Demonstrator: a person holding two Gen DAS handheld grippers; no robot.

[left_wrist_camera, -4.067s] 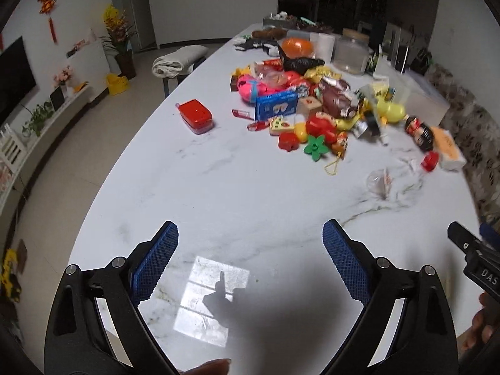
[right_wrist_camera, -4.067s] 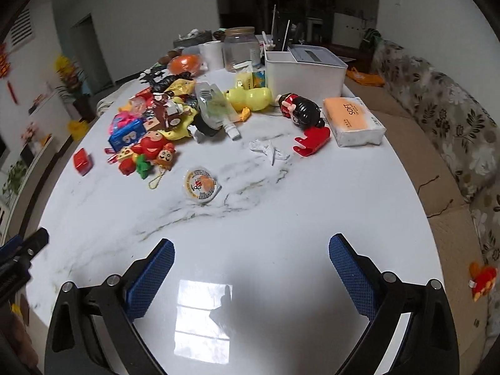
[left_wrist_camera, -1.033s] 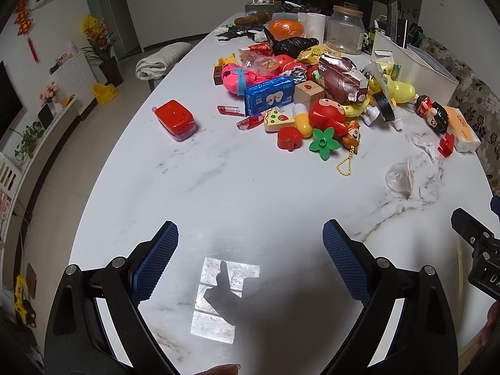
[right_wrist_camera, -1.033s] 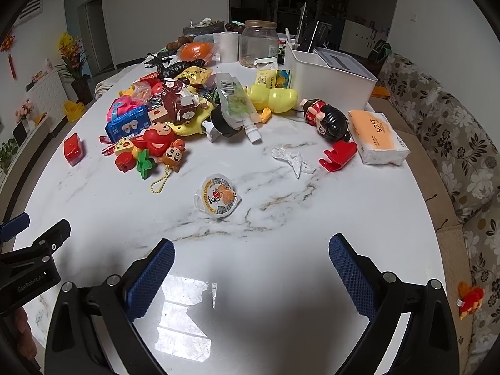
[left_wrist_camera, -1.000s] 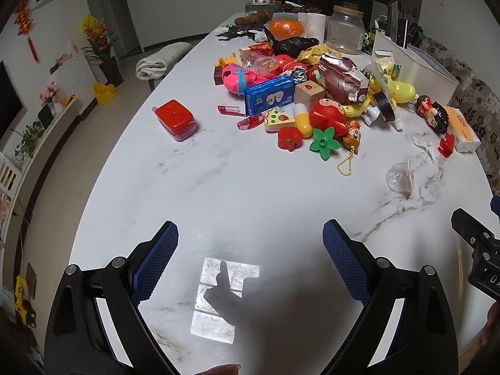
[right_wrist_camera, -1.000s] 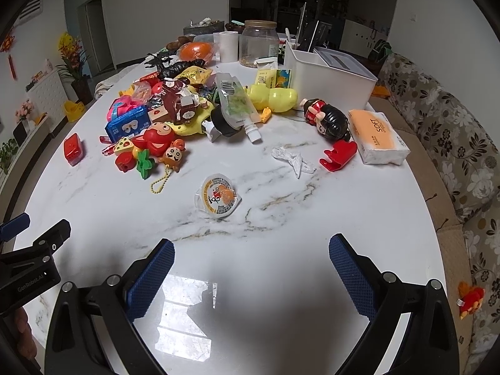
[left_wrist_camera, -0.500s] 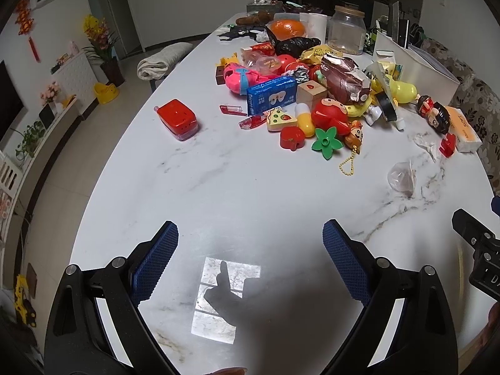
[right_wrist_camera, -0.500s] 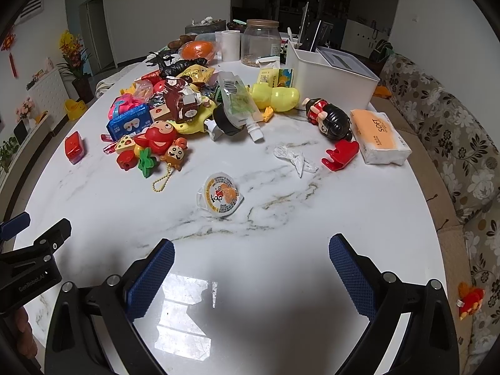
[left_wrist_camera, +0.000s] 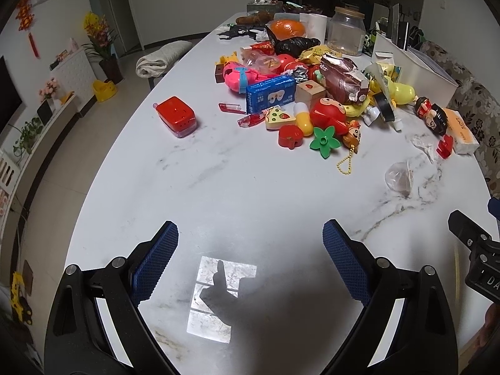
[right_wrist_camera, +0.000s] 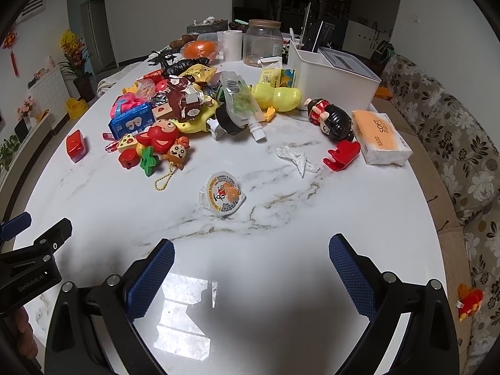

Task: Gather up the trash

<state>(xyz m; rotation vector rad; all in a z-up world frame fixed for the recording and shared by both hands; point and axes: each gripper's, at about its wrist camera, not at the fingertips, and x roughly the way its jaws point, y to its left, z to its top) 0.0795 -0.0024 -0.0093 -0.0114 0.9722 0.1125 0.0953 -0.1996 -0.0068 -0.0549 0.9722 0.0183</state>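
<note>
Trash lies loose on the near, open part of the marble worktop (right_wrist_camera: pixel 359 206), ahead of both grippers. Left to right in the right wrist view: a red box (right_wrist_camera: pixel 75 145) stands alone near the left edge; a heap of toys and packets follows, fronted by a green flower (right_wrist_camera: pixel 148 157) and a monkey keychain (right_wrist_camera: pixel 177 153) whose bead chain trails toward the camera. Just right of the chain, apart from the heap, sits the jelly cup (right_wrist_camera: pixel 223 196), a round sealed cup lying lid-up and slightly tilted, with no marked long axis. Farther right and farther back lies the crumpled wrapper (right_wrist_camera: pixel 297 157), its long axis running from far left to near right. Beside it is a red clip (right_wrist_camera: pixel 342 154), then a doll (right_wrist_camera: pixel 332 118), a tissue pack (right_wrist_camera: pixel 380 137) and a white bin (right_wrist_camera: pixel 331 75) behind them. A squeeze pouch (right_wrist_camera: pixel 240 103) lies in the heap with its spout pointing toward the camera.

Nothing stands between the right gripper (right_wrist_camera: pixel 252 268) and the cup; bare marble separates them. Its jaws are spread wide and hold nothing. The left gripper (left_wrist_camera: pixel 250 256) is likewise spread wide and empty, above bare marble. In its view the cup (left_wrist_camera: pixel 399 177) lies on its side to the far right, the wrapper (left_wrist_camera: pixel 424 145) beyond it, and the box (left_wrist_camera: pixel 176 116) at left.
</note>
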